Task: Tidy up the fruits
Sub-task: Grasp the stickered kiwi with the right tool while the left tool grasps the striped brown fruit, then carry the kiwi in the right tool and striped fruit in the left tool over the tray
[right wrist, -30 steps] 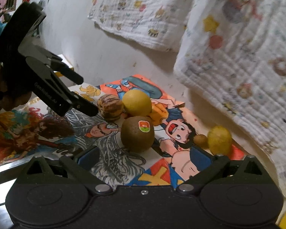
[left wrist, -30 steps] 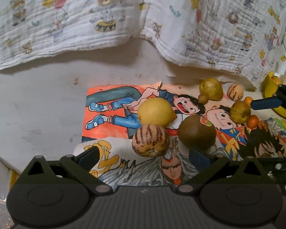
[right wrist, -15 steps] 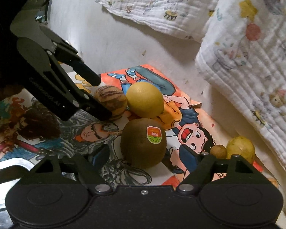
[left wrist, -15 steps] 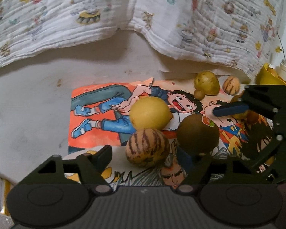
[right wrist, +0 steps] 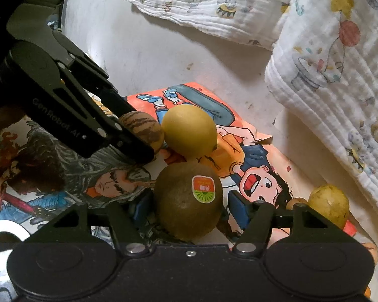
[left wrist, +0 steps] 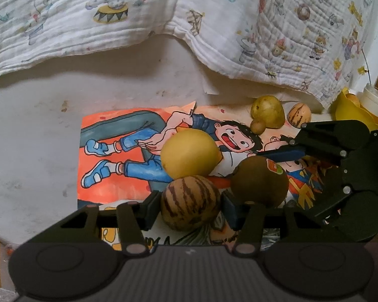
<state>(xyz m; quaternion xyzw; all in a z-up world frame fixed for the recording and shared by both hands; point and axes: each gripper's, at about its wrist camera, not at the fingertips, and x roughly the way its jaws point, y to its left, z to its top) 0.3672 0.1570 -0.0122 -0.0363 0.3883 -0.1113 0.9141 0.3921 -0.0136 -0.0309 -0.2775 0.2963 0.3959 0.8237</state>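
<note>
A striped brown fruit (left wrist: pixel 190 202) sits between the fingers of my left gripper (left wrist: pixel 189 209), which stands around it with narrow gaps at the pads. It also shows in the right wrist view (right wrist: pixel 143 128). A brown kiwi with a sticker (right wrist: pixel 189 201) sits between the fingers of my right gripper (right wrist: pixel 186 211), also slightly apart from the pads; the left wrist view shows the kiwi (left wrist: pixel 259 181) too. A yellow lemon-like fruit (left wrist: pixel 190 157) lies just behind both. All rest on a cartoon-printed mat (left wrist: pixel 108 183).
A yellow-green pear (left wrist: pixel 267 112), a small brown fruit (left wrist: pixel 257 126) and another striped fruit (left wrist: pixel 300 114) lie at the mat's far right. A yellow bowl (left wrist: pixel 350 112) stands beyond. A printed quilt (left wrist: pixel 163 20) hangs along the back.
Both grippers have moved forward and narrowed: the left now straddles the striped fruit, the right straddles the kiwi. The fruits have not visibly shifted.
</note>
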